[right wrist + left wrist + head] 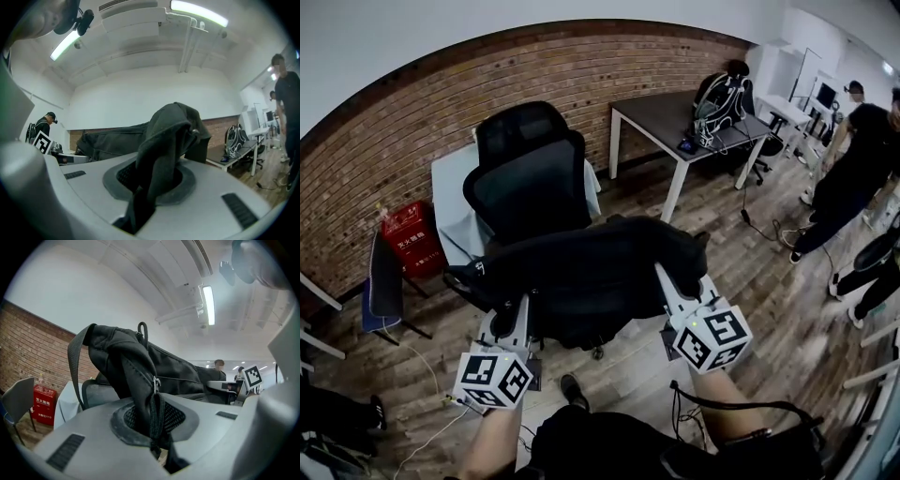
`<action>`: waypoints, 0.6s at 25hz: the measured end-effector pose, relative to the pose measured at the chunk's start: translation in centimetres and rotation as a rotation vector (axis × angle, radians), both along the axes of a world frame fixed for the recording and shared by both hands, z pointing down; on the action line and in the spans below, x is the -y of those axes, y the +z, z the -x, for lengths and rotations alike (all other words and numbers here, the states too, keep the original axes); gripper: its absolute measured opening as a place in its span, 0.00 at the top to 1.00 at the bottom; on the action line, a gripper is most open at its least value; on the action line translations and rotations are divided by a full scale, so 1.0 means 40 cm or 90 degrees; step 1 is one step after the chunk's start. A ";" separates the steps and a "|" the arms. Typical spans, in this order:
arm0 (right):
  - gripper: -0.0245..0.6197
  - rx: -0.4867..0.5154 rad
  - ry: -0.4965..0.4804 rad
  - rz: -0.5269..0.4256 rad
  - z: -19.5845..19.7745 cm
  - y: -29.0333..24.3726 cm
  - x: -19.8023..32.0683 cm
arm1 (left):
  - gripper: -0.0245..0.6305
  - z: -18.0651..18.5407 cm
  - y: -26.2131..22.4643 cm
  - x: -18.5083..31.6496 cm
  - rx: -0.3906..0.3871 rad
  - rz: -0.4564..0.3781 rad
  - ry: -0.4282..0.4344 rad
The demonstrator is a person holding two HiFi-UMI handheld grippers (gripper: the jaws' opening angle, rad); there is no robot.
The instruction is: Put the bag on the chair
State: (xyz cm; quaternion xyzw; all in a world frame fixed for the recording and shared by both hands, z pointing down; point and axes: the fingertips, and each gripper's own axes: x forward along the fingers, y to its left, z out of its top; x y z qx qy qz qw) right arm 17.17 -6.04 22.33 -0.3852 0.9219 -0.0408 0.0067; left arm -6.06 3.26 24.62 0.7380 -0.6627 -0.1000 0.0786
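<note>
A black bag (pixel 591 272) hangs stretched between my two grippers, over the seat of a black office chair (pixel 530 169). My left gripper (pixel 508 314) is shut on the bag's left end; in the left gripper view a fold of black fabric with a zipper (pixel 149 394) is pinched between the jaws. At the bag's right end my right gripper (pixel 675 286) is shut on it, and the right gripper view shows a bunched fold of fabric (pixel 161 159) clamped in the jaws. The chair's backrest rises behind the bag; its seat is mostly hidden under the bag.
A grey table (pixel 675 117) with a backpack (pixel 722 98) stands at the back right. A red box (pixel 411 239) and a folding chair (pixel 382 286) sit by the brick wall at left. A person in black (pixel 853 159) stands at the right. Cables lie on the wooden floor.
</note>
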 end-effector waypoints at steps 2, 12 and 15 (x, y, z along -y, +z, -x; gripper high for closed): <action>0.86 0.001 0.000 -0.002 0.022 0.002 0.033 | 0.90 0.022 0.001 0.033 -0.002 0.001 0.000; 0.86 0.004 0.002 0.005 0.151 0.008 0.188 | 0.90 0.154 -0.003 0.188 -0.005 0.007 0.004; 0.86 -0.003 0.007 0.014 0.183 0.019 0.227 | 0.90 0.184 0.007 0.225 -0.007 0.010 0.012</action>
